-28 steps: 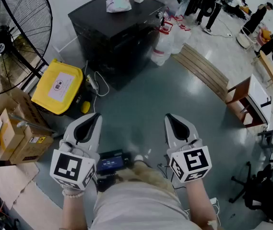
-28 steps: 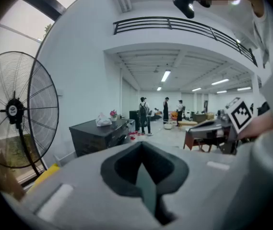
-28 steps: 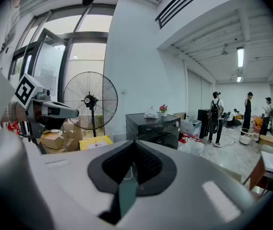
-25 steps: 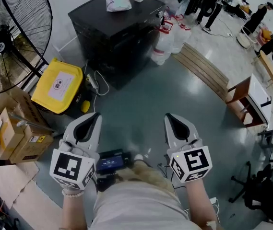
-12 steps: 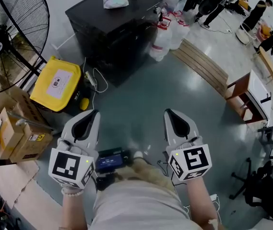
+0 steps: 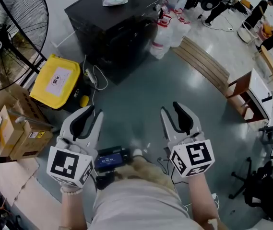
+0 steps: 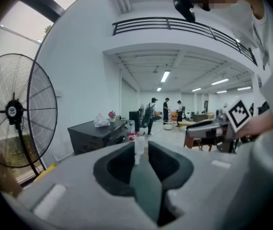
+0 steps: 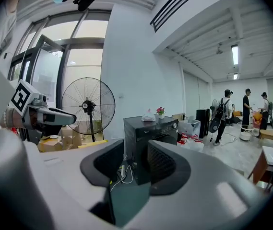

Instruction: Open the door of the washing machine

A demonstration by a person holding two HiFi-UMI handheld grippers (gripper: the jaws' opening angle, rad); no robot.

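Observation:
The black washing machine (image 6: 112, 20) stands across the floor at the top of the head view, with a pink bag and a small flower pot on its lid. It also shows in the left gripper view (image 7: 98, 133) and, between the jaws, in the right gripper view (image 8: 150, 128). Its dark front shows no clear detail of the door. My left gripper (image 6: 94, 111) (image 7: 140, 145) and right gripper (image 6: 171, 108) (image 8: 136, 150) are held side by side in front of my body, far from the machine. Both have just been opening their jaws, and nothing is between them.
A large standing fan (image 6: 6, 37) is at the left, with a yellow case (image 6: 57, 80) and cardboard boxes (image 6: 11, 133) below it. White bags (image 6: 167, 35) lean by the machine's right side. Wooden slats (image 6: 203, 68) and a desk (image 6: 251, 99) lie to the right. People (image 6: 258, 13) stand far back.
Both grippers' jaws were shut in the earlier frames and now stand apart. The hands stay in about the same place, and the head view has shifted slightly.

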